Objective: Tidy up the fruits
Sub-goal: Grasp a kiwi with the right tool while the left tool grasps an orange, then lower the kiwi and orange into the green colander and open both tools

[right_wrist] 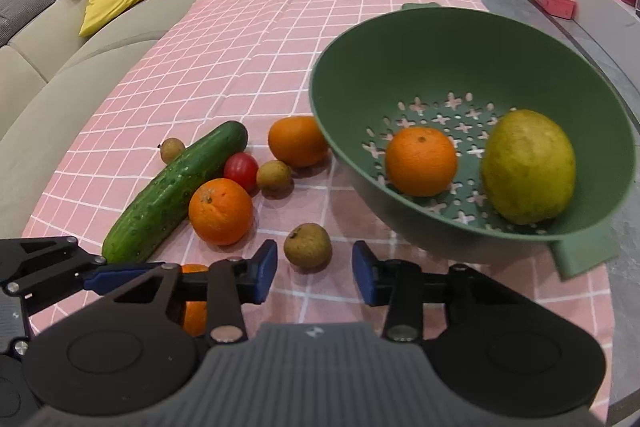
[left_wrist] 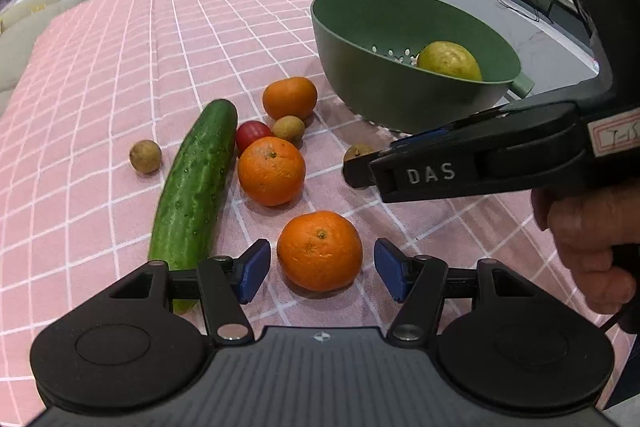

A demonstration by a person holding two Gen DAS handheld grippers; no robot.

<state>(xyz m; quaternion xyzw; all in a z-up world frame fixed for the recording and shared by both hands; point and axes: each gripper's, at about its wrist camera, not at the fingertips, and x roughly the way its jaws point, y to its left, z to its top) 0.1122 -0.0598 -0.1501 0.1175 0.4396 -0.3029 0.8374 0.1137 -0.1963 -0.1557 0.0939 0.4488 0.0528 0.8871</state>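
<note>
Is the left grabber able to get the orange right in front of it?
Probably yes. The left gripper is open with the nearest orange between its blue pads, which do not touch it. Nothing blocks the way; the cucumber lies off to one side.

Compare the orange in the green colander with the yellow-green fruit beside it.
The orange is round and bright orange; the yellow-green fruit is elongated and dull yellow-green. The orange is the smaller of the two. The orange sits near the colander's middle, the yellow-green fruit against its right wall. Both rest on the perforated bottom, untouched.
</note>
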